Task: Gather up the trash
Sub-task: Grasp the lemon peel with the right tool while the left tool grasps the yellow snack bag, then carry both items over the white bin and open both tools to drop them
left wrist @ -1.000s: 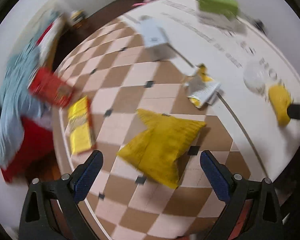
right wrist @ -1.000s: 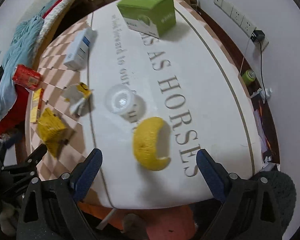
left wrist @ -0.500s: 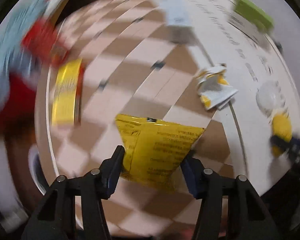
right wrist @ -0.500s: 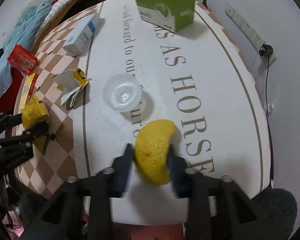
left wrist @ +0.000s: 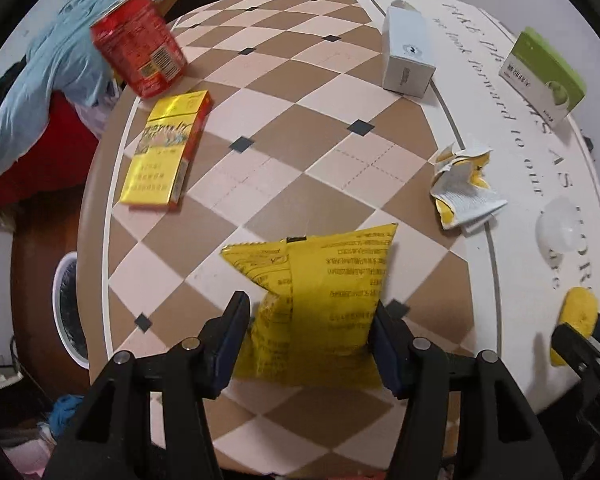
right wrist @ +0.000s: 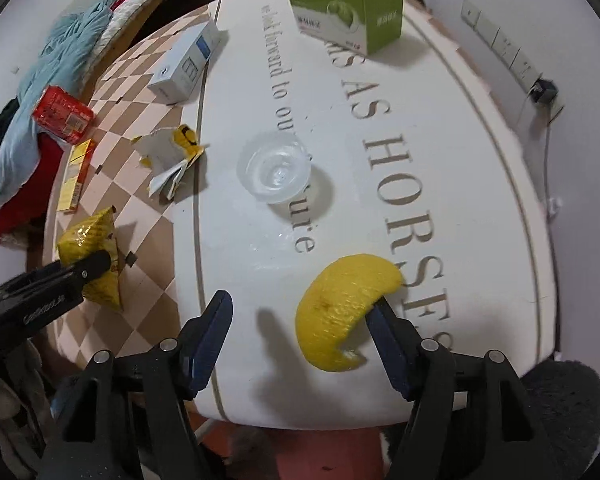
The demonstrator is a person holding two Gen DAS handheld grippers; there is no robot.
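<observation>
A yellow snack bag [left wrist: 328, 280] lies on the checkered part of the table [left wrist: 300, 128]. My left gripper [left wrist: 310, 308] points down over it. Both pads press the bag's sides while the jaws are opening slightly. On the white part lies a curved yellow citrus peel [right wrist: 340, 304]. It sits between the fingers of my right gripper [right wrist: 302, 300], whose jaws are opening. The right finger touches the peel and the left finger stands well clear. The right wrist view shows the left gripper [right wrist: 92, 268] on the bag [right wrist: 88, 240].
A crumpled yellow-and-white wrapper [left wrist: 464, 196], a clear plastic cup [right wrist: 276, 172], a white box [left wrist: 408, 60], a green box [right wrist: 348, 8], a red can [left wrist: 140, 52] and a yellow carton [left wrist: 164, 156] lie about. A white-rimmed bin [left wrist: 66, 312] stands below the table's left edge.
The left gripper rolled, came down and closed from wide onto the yellow bag. The right gripper closed on the peel, then spread again, its left finger now away from it.
</observation>
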